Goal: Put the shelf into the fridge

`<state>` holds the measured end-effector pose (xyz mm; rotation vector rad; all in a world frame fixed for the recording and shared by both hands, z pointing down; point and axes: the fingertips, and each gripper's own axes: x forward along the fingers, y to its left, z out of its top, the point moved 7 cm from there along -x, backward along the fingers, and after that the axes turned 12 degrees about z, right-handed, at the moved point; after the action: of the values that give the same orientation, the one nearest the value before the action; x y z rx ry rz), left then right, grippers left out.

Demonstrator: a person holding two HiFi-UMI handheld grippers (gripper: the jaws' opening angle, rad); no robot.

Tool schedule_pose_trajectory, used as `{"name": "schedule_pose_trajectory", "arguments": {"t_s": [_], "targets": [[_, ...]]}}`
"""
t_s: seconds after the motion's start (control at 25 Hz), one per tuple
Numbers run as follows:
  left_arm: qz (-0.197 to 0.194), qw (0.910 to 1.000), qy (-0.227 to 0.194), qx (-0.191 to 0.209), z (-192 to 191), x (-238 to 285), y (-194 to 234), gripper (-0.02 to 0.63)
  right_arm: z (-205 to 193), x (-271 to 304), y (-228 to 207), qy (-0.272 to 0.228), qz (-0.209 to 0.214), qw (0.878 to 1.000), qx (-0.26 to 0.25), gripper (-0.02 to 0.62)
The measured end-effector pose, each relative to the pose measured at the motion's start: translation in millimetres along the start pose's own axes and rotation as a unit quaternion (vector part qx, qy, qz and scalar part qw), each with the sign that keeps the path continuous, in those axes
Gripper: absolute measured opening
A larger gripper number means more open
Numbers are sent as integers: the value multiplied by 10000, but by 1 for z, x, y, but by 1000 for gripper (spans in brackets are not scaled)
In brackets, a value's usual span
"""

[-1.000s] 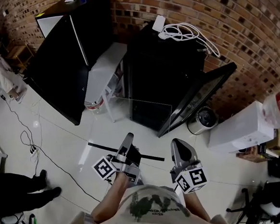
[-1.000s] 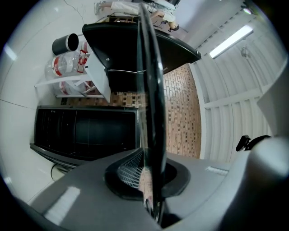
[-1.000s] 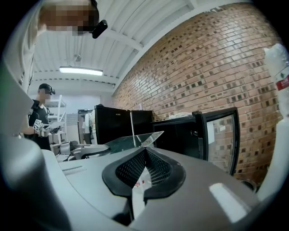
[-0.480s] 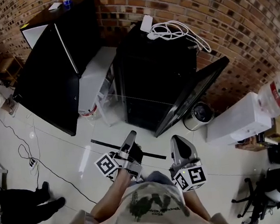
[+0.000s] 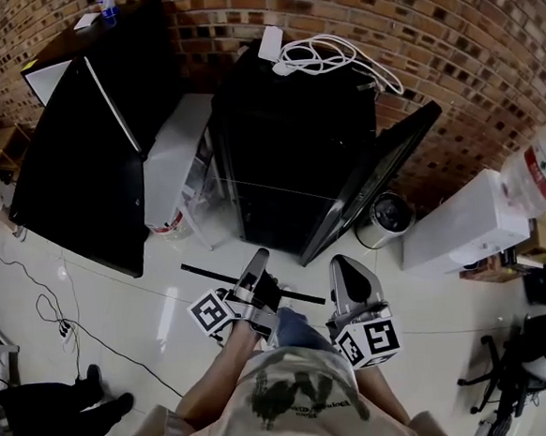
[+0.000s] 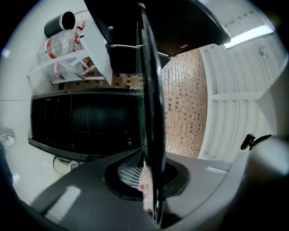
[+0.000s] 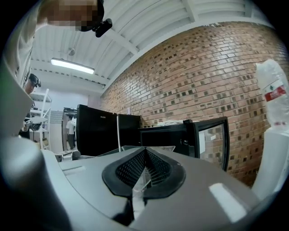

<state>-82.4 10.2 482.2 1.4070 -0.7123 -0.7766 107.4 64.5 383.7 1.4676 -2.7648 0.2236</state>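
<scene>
I carry a clear glass shelf (image 5: 283, 230) with a black bar (image 5: 216, 276) along its near edge, held level in front of the small black fridge (image 5: 290, 136). The fridge's glass door (image 5: 374, 181) stands open to the right. My left gripper (image 5: 256, 263) is shut on the shelf's near edge; in the left gripper view the shelf (image 6: 151, 113) runs edge-on as a dark strip out of the shut gripper (image 6: 151, 182). My right gripper (image 5: 343, 268) is shut on the same edge further right, with the glass pane (image 7: 156, 148) pinched between its jaws (image 7: 141, 178).
A larger black fridge (image 5: 84, 152) stands at the left with a white rack (image 5: 170, 159) holding bottles beside it. White cables (image 5: 335, 55) lie on the small fridge. A round fan (image 5: 386, 215) and a white box (image 5: 467, 230) sit right of the door. A person's feet (image 5: 72, 412) show at lower left.
The fridges have slid left and lower in the head view as I turn to the right and close in. Both grippers keep their hold on the shelf.
</scene>
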Motion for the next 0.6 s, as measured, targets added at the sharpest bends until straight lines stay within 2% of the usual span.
{"name": "schedule_pose_trajectory", "arguments": {"t_s": [0.6], "targets": [[104, 9999, 89, -4, 27, 62, 18, 18, -6, 49, -47, 145, 65, 9998, 114, 0]]}}
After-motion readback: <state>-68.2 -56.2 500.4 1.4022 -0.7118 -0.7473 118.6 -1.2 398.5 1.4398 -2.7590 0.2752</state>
